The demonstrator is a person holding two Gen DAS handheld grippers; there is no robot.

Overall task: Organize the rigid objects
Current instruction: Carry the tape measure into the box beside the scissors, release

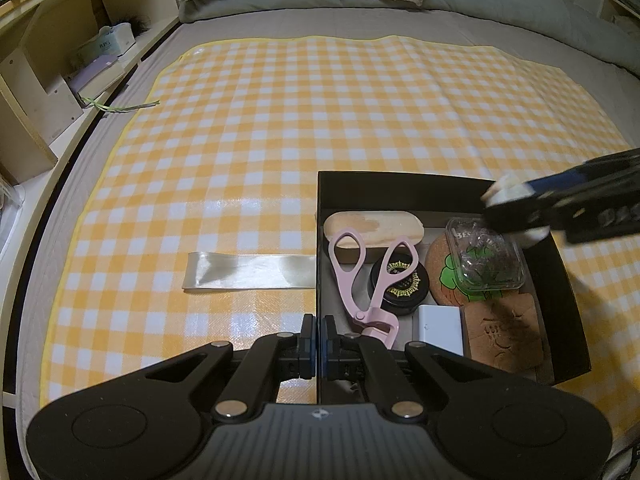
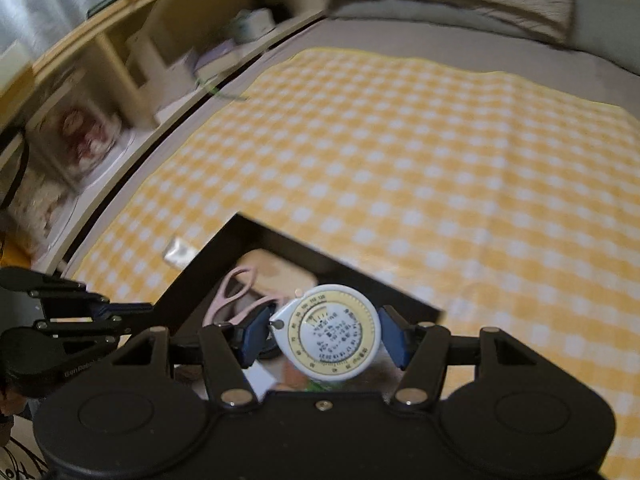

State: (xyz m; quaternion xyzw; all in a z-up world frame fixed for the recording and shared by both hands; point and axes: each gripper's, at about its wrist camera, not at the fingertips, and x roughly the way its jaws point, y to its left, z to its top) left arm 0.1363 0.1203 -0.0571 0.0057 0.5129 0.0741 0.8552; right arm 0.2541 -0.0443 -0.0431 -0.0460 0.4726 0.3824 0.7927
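A: Left gripper (image 1: 319, 338) first. How did it stand?

B: Its jaws were fully closed on the near-left wall of the black box (image 1: 400, 188), one finger outside and one inside, pinching the thin wall between the pads.

A: And the right gripper (image 2: 324, 338)?

B: It held a round white tape measure (image 2: 334, 334) with a yellow dial ring. Both blue pads pressed on its sides. The view was blurred by motion. In the left wrist view the right gripper (image 1: 516, 212) hung above the far-right corner of the box, something white showing between its fingers.

A: Box contents, working outward from the left gripper?

B: Pink eyelash curler (image 1: 370, 280), nearest the clamped wall, handles pointing away. Beside it a black round tin (image 1: 400, 284) with a gold pattern, partly under the curler. A white rectangular block (image 1: 440, 328) near the front. A brown square coaster (image 1: 502, 332) in the near-right corner. A round cork coaster (image 1: 444, 272) with a green print, and a clear plastic case (image 1: 486, 260) lying on it. A beige oblong case (image 1: 374, 228) along the far wall.

A: Outside the box?

B: A clear strip (image 1: 248, 272) lay flat on the yellow checked mat (image 1: 320, 112), its end touching the box's left wall. The mat covered a grey bed (image 1: 280, 24). Wooden shelving (image 1: 48, 92) stood at the left.
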